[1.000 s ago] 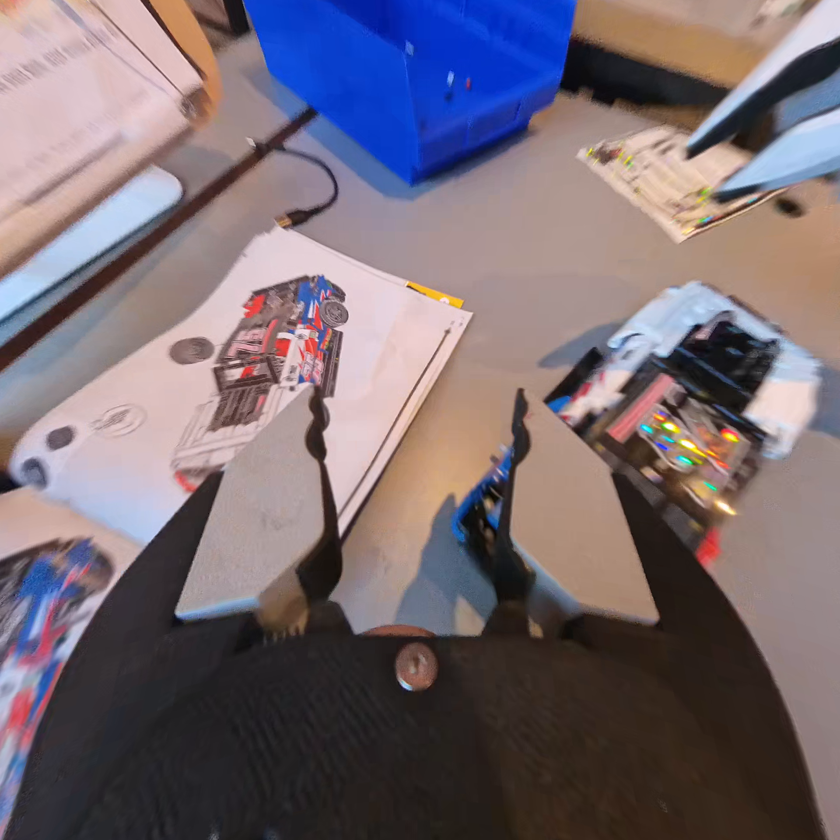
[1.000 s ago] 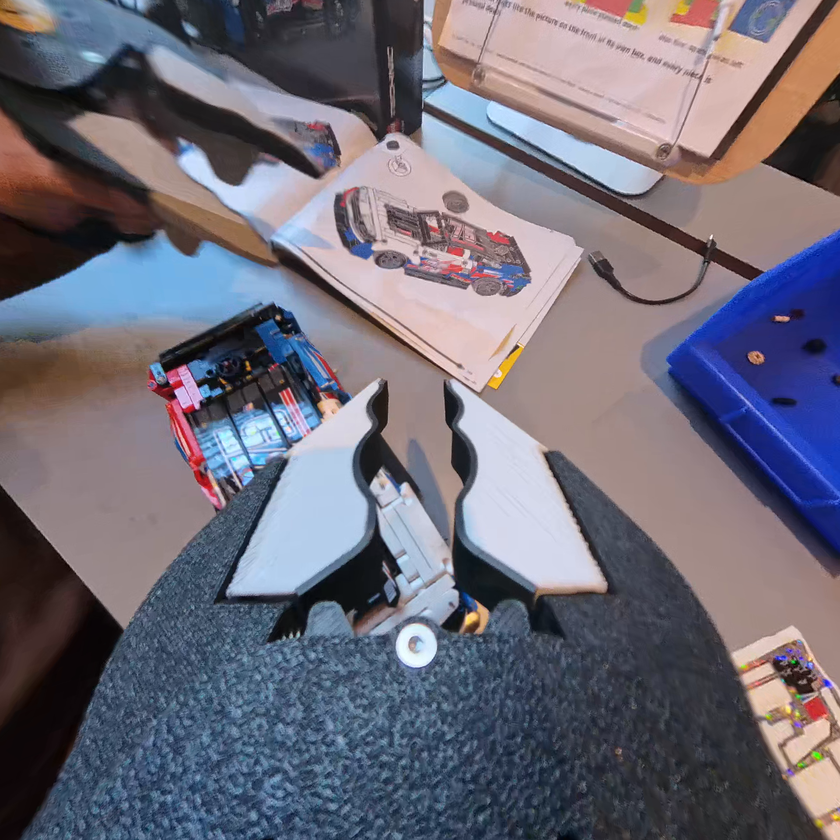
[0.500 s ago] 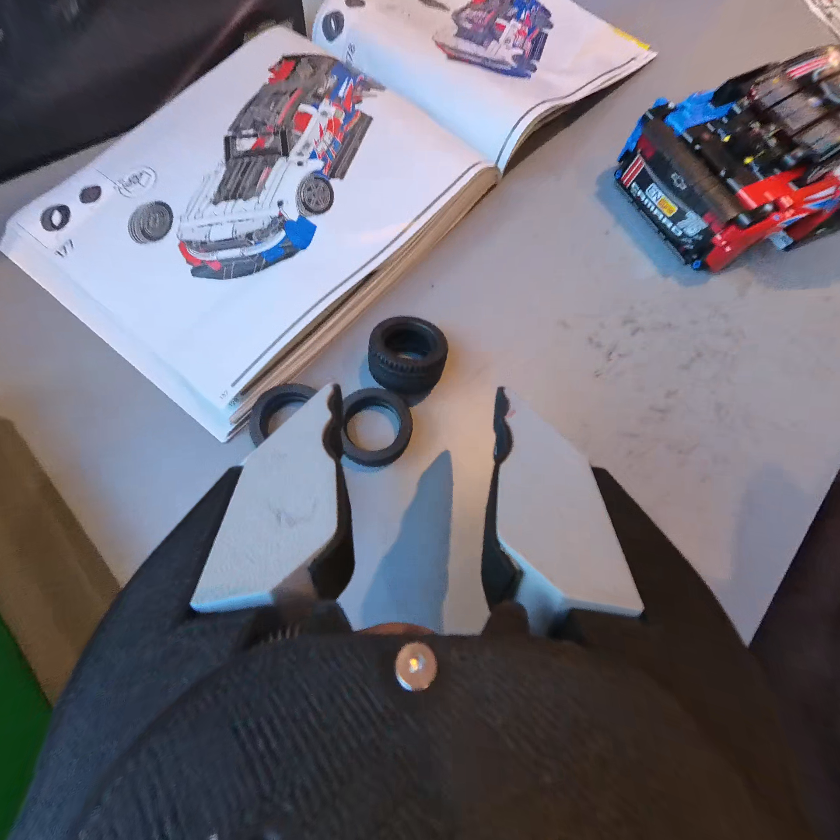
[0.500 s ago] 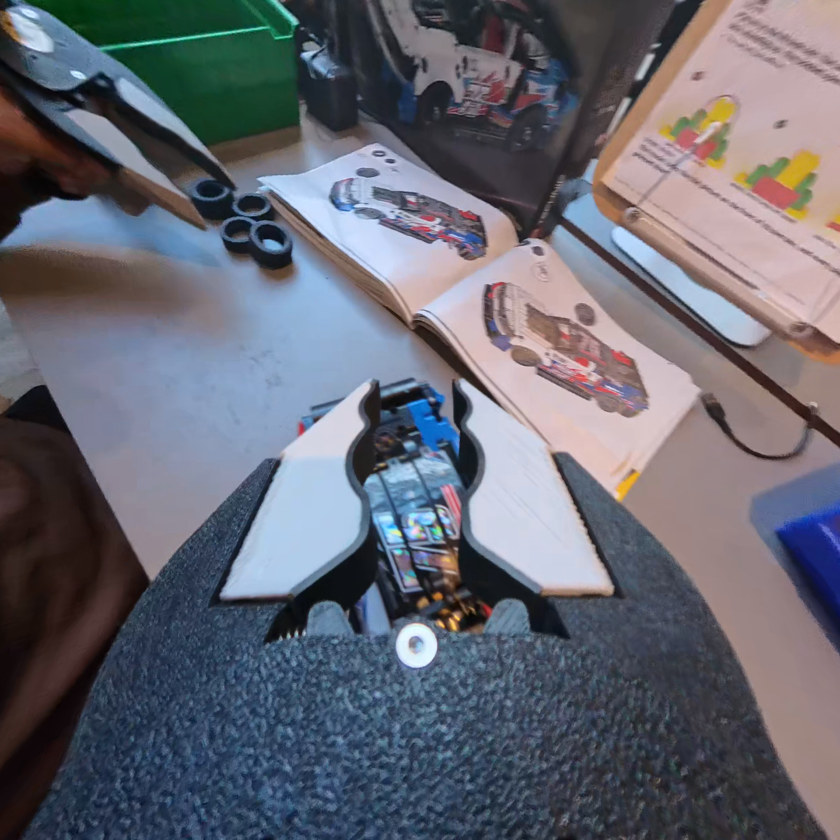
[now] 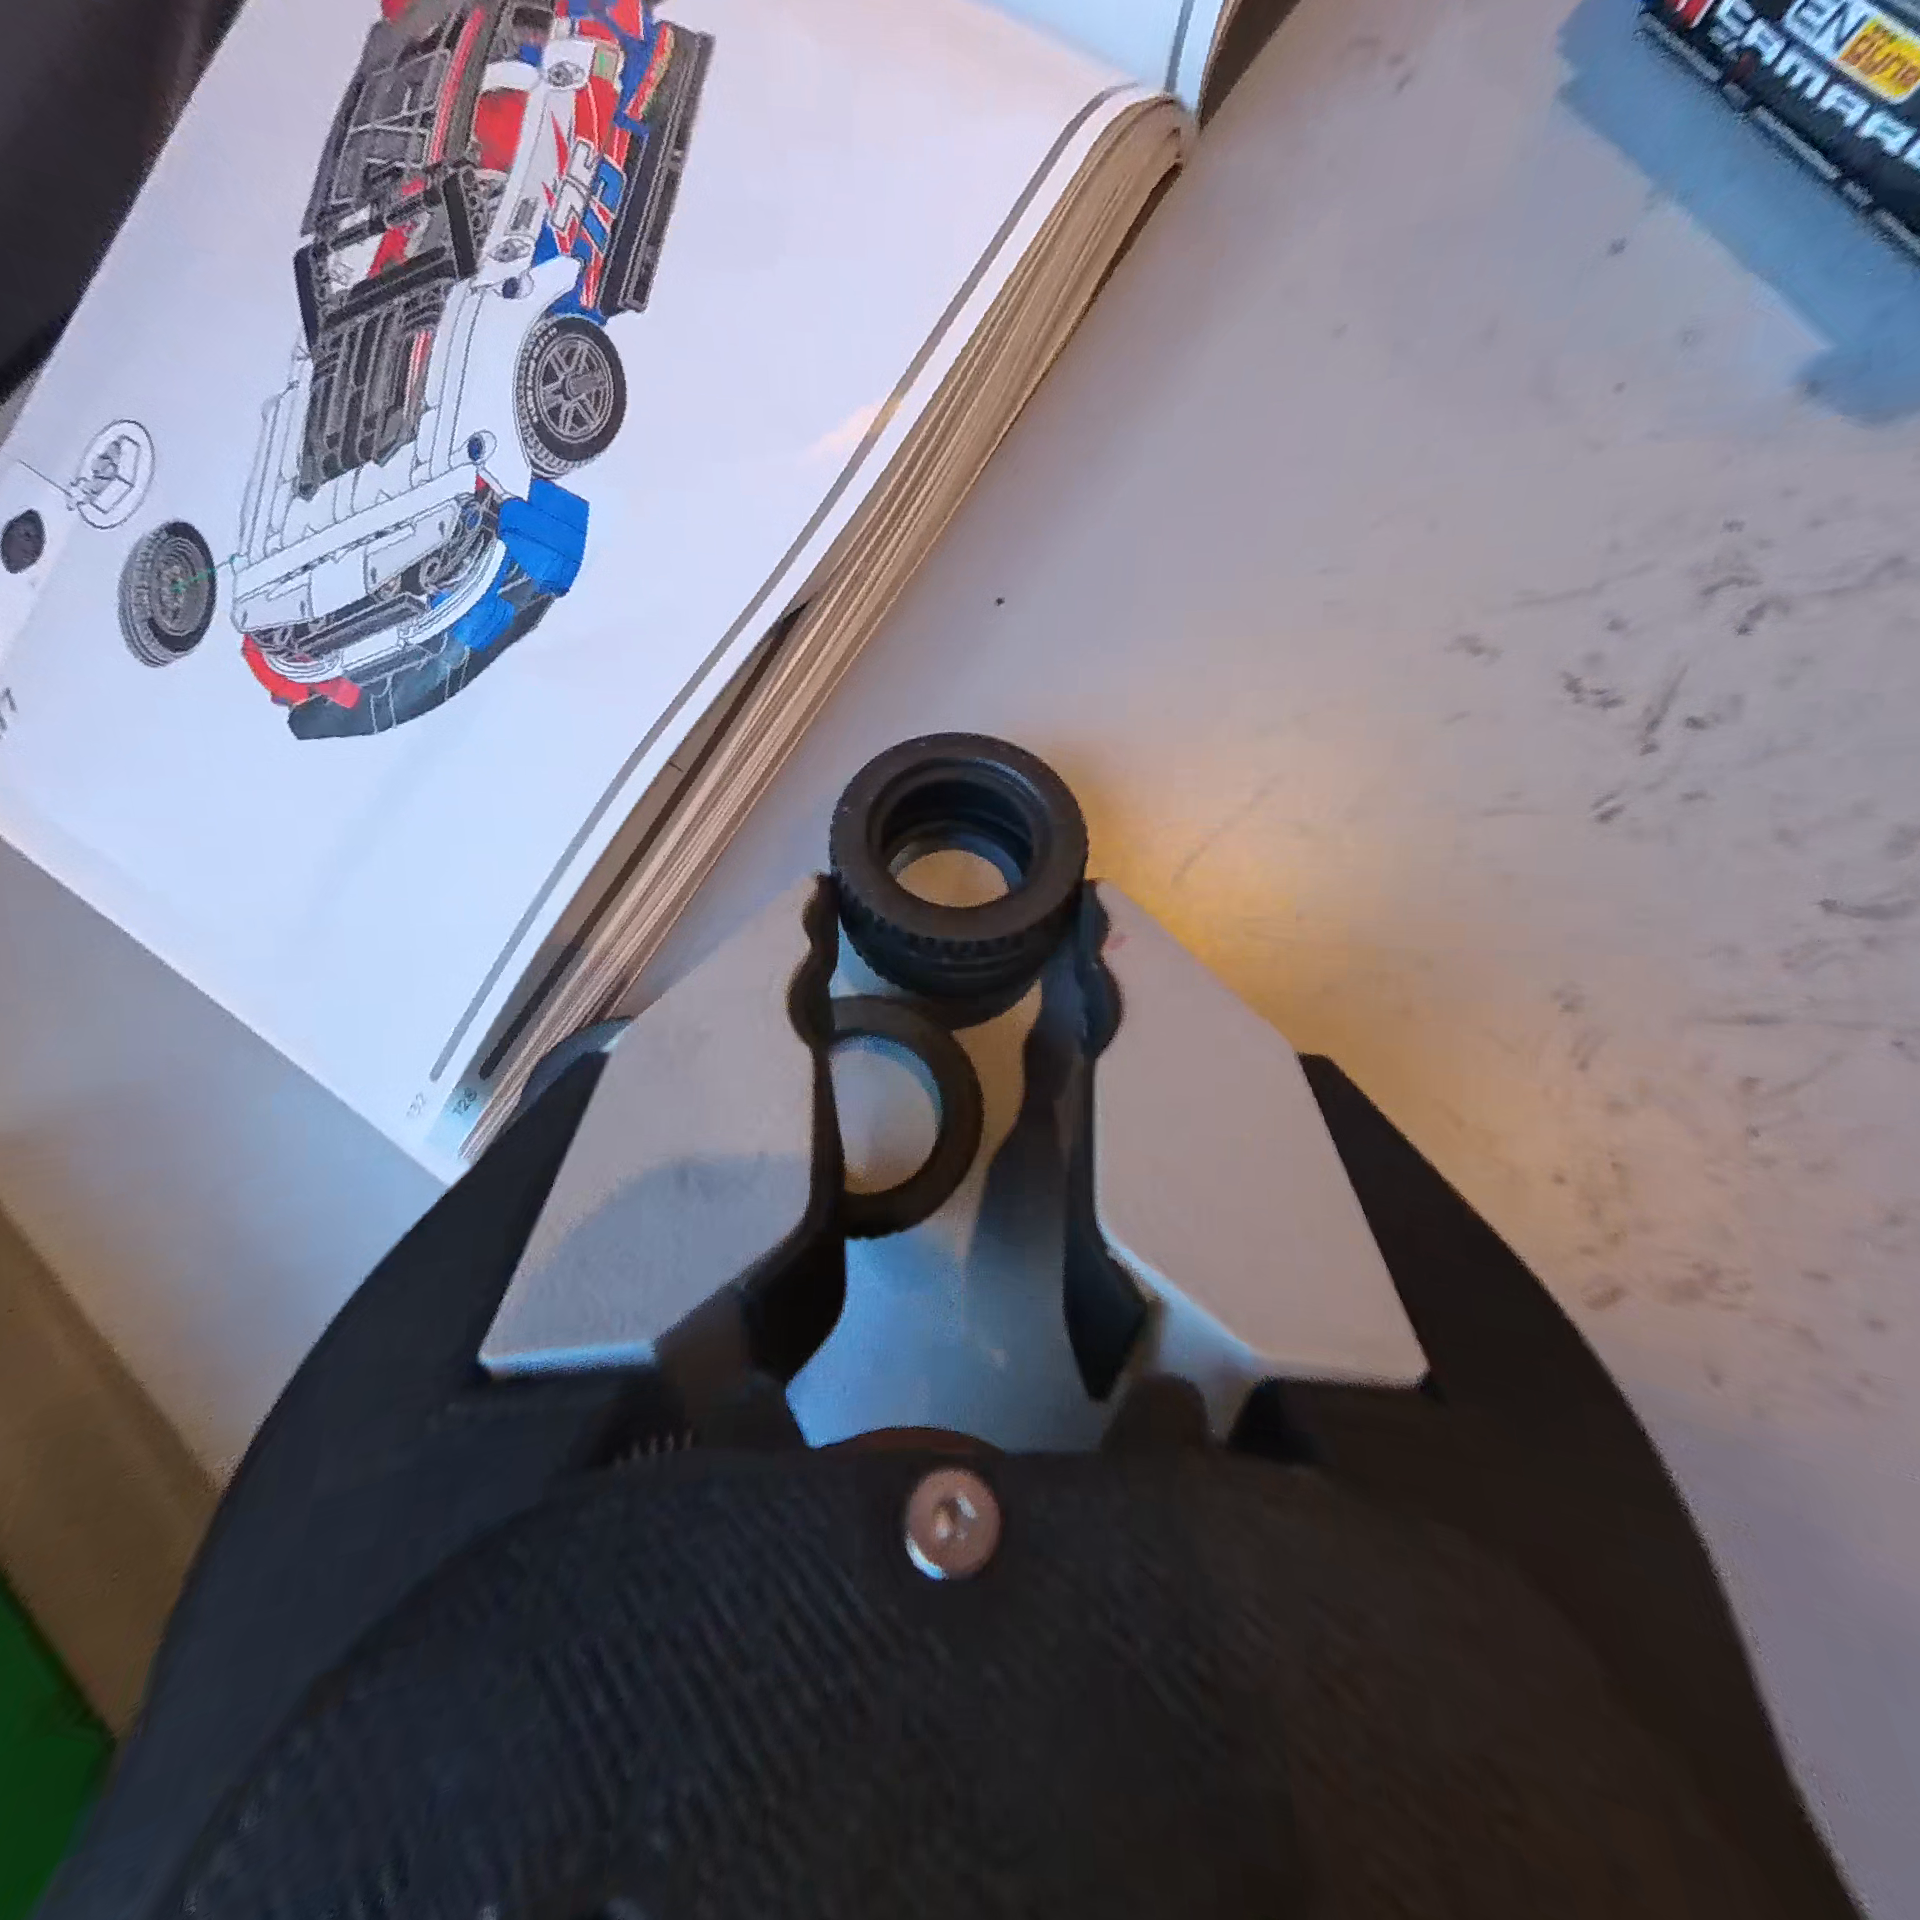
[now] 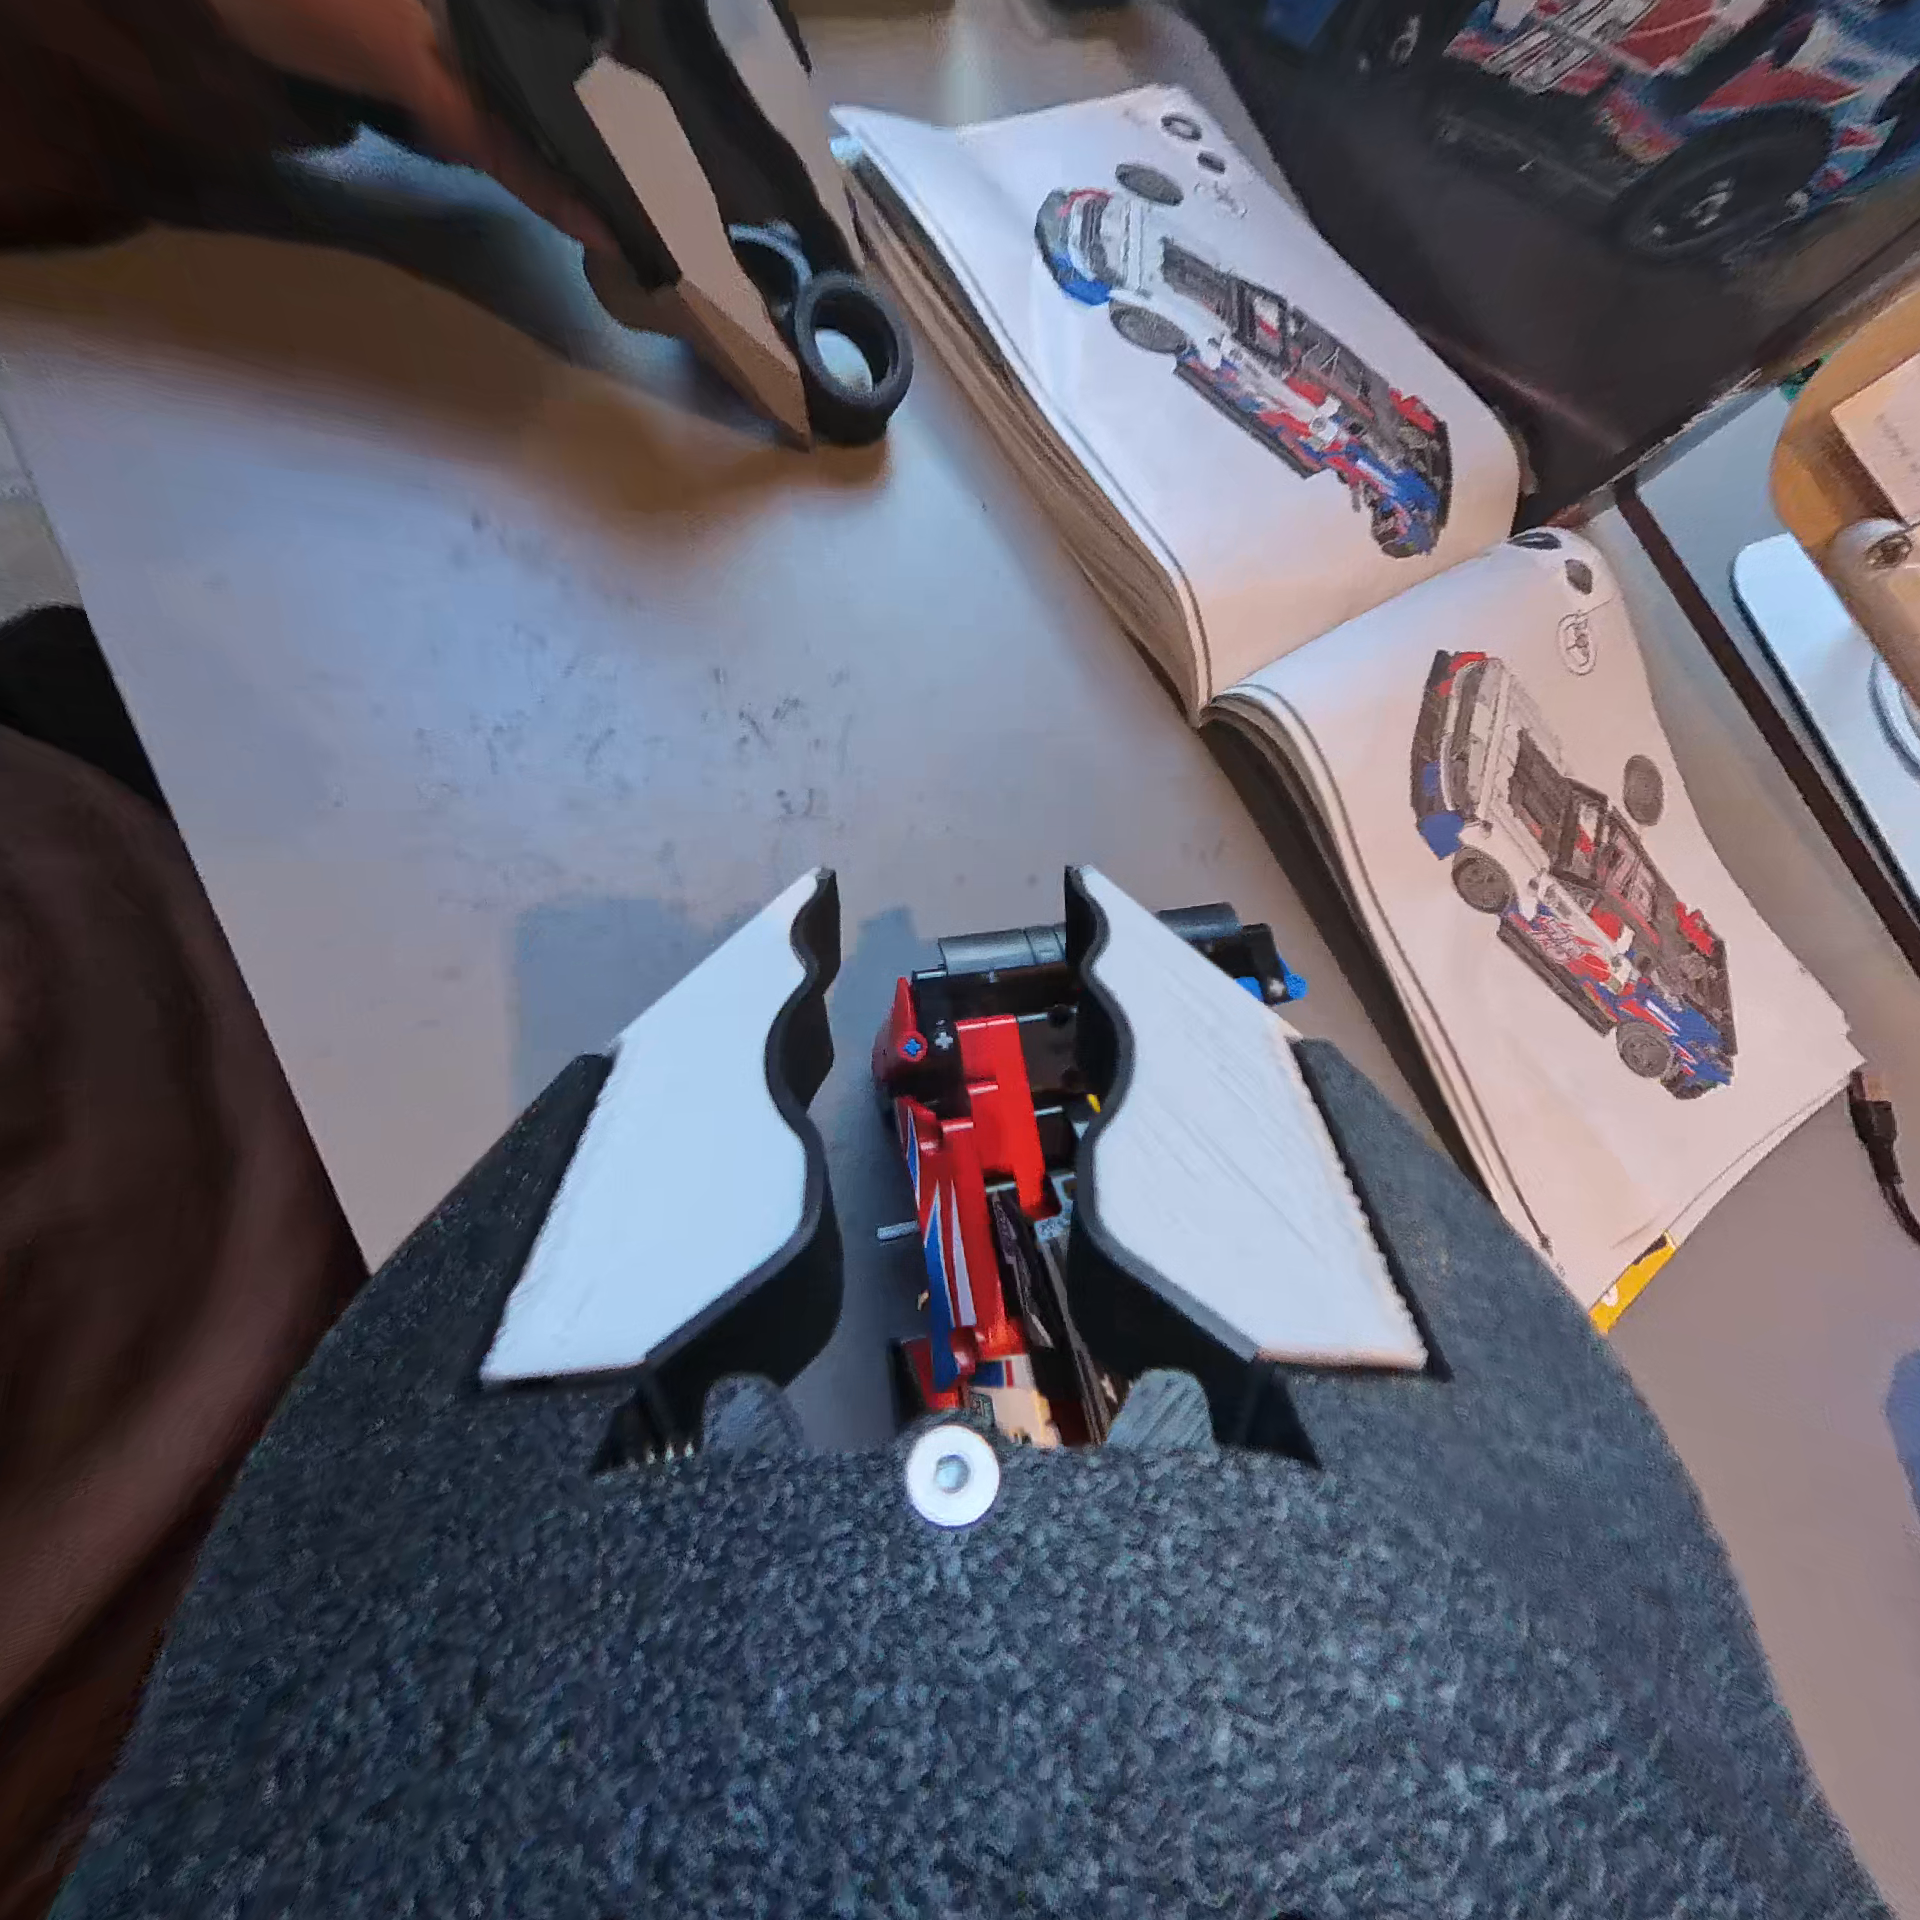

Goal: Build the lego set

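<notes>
1. We take the black tyre (image 5: 958, 868) as our landmark: it stands tilted on the grey table (image 5: 1455, 727), its hole facing up toward us, just beside the thick edge of the open instruction book (image 5: 520, 520)
2. Our left claw (image 5: 951, 914) has its two fingertips on either side of the tyre, touching or very nearly touching its tread; we judge it closed on the tyre, though how firm the grip is we cannot tell
3. A second tyre (image 5: 894, 1117) lies flat just behind the first, between the fingers, and is not gripped
4. The tyre looks like soft rubber, light and grippy, so we expect it to squash a little and not slip; we would hold it across the tread, as now, leaving the hole free for a wheel hub
5. Well away from the tyre, across bare table, the car (image 6: 987, 1143) lies under our right claw (image 6: 951, 914), red, black and blue
6. The right claw's fingers stand apart over the car; whether either one touches it we cannot tell
7. The car is stiff but made of clipped parts, so we would grip its solid body sides, not its thin panels
8. Past the book stands the box (image 6: 1662, 156)
</notes>
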A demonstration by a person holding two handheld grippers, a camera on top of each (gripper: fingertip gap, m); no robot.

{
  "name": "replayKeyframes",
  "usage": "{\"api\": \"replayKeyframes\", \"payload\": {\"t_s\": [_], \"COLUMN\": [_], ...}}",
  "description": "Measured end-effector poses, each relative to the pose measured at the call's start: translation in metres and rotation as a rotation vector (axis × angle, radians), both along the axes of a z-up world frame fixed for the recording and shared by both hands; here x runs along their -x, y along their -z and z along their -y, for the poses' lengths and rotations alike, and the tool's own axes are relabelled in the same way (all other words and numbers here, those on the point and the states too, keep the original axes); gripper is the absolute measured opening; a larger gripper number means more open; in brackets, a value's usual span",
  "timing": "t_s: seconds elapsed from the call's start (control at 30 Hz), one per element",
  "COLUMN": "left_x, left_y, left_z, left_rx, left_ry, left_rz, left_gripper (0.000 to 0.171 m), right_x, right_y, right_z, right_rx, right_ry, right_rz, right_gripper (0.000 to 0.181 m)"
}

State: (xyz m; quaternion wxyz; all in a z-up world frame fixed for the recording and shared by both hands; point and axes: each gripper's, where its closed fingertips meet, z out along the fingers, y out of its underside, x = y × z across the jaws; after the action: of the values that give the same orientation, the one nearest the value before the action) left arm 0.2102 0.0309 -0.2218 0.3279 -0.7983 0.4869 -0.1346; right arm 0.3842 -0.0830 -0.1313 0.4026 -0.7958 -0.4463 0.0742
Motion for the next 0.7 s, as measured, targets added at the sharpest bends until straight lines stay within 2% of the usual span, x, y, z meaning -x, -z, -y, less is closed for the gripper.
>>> {"api": "replayKeyframes", "payload": {"t_s": [0.17,0.23,0.3,0.33,0.43,0.57,0.7], "left_x": [0.002,0.006,0.008,0.011,0.03,0.053,0.083], "left_y": [-0.016,-0.03,-0.035,-0.033,-0.028,-0.03,-0.03], "left_z": [0.026,0.04,0.058,0.064,0.074,0.091,0.096], "left_rx": [-0.069,-0.074,-0.028,-0.025,-0.043,-0.062,-0.143], "left_ry": [0.002,0.013,0.015,0.006,-0.045,-0.102,-0.165], "left_rz": [0.017,0.104,0.179,0.184,0.161,0.242,0.256], "left_gripper": [0.043,0.025,0.023,0.024,0.05,0.051,0.049], "right_x": [0.019,0.038,0.061,0.071,0.095,0.143,0.162], "right_y": [0.017,0.018,0.021,0.025,0.036,0.046,0.063], "right_z": [0.0,0.005,0.012,0.014,0.012,0.01,-0.014], "right_rx": [0.002,0.02,0.044,0.055,0.046,0.12,0.08], "right_ry": [-0.038,-0.079,-0.122,-0.141,-0.167,-0.185,-0.135], "right_rz": [0.056,0.02,-0.015,-0.013,0.021,-0.098,-0.069], "right_gripper": [0.042,0.041,0.041,0.041,0.041,0.04,0.039]}}
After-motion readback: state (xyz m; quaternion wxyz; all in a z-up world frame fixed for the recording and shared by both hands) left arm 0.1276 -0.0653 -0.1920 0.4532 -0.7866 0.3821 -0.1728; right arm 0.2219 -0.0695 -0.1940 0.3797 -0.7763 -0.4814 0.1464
